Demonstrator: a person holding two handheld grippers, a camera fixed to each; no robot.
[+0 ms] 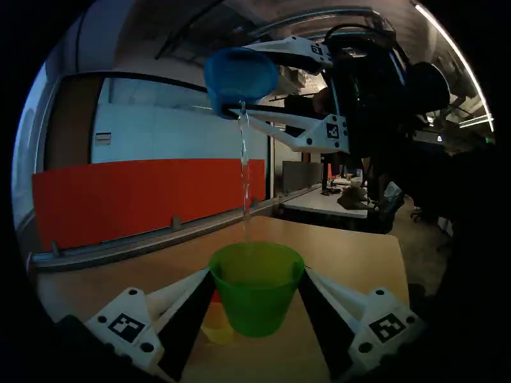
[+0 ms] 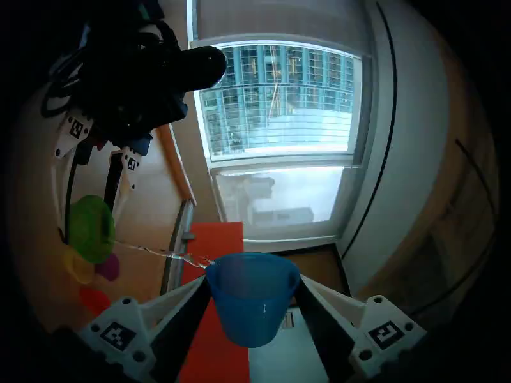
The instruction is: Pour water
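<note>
While the right tongs (image 2: pixel 253 290) clamped the tilted blue plastic cup (image 2: pixel 252 303) at mid-wall, a thin stream of water (image 1: pixel 244 166) fell from it into the green plastic cup (image 1: pixel 257 300) below, held between the left tongs (image 1: pixel 255 287) over the wooden counter (image 1: pixel 348 255). Both cups looked light, thin-walled, slippery when wet.

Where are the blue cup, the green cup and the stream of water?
blue cup (image 2: pixel 252 300), right gripper view, on its front wall.
green cup (image 1: pixel 257 300), left gripper view, on its front wall.
water stream (image 1: pixel 243 166), left gripper view, midway down its fall.
</note>
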